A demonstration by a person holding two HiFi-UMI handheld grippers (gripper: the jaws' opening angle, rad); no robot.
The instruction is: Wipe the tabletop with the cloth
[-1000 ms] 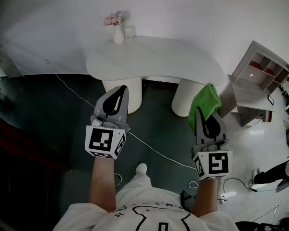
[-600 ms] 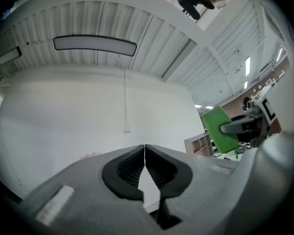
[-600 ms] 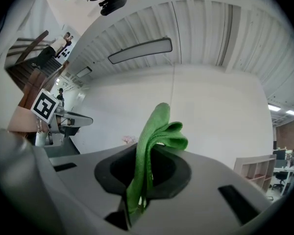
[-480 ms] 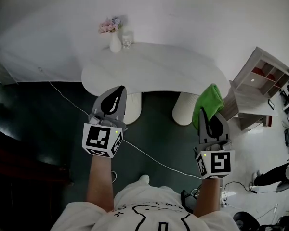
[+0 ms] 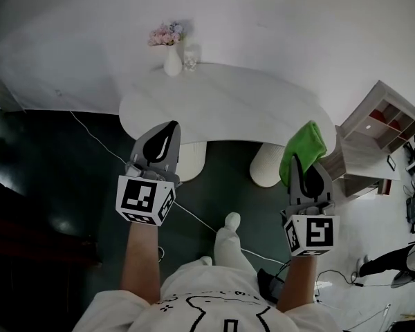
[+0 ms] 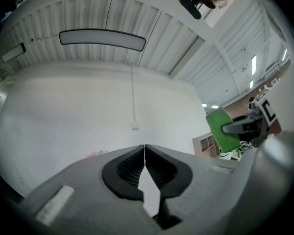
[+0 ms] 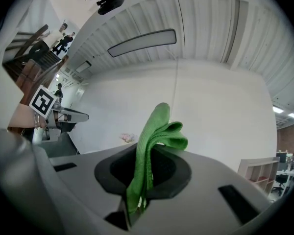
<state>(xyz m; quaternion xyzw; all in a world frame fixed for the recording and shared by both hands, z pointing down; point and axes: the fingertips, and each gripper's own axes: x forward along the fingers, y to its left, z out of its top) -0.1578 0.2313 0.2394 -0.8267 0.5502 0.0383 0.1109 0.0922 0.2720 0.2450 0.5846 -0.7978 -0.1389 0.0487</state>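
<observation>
A folded green cloth (image 5: 303,146) stands up out of my right gripper (image 5: 297,164), which is shut on it and held in the air just short of the table's near right edge. In the right gripper view the green cloth (image 7: 154,146) rises between the closed jaws of the right gripper (image 7: 142,180). My left gripper (image 5: 164,138) is shut with nothing in it, hovering before the near left edge of the white oval table (image 5: 228,102). The left gripper view shows the left gripper (image 6: 145,153) with its jaws touching, and the cloth (image 6: 220,131) far off at the right.
A white vase of pink flowers (image 5: 171,50) and a small glass (image 5: 189,59) stand at the table's far left. A wooden shelf unit (image 5: 377,140) stands to the right. A white cable (image 5: 194,216) runs across the dark floor beneath. The person's leg and white shoe (image 5: 232,221) show below.
The table now lies nearer and more central in the head view. Both grippers have kept their hold and their height. The person's foot has come forward.
</observation>
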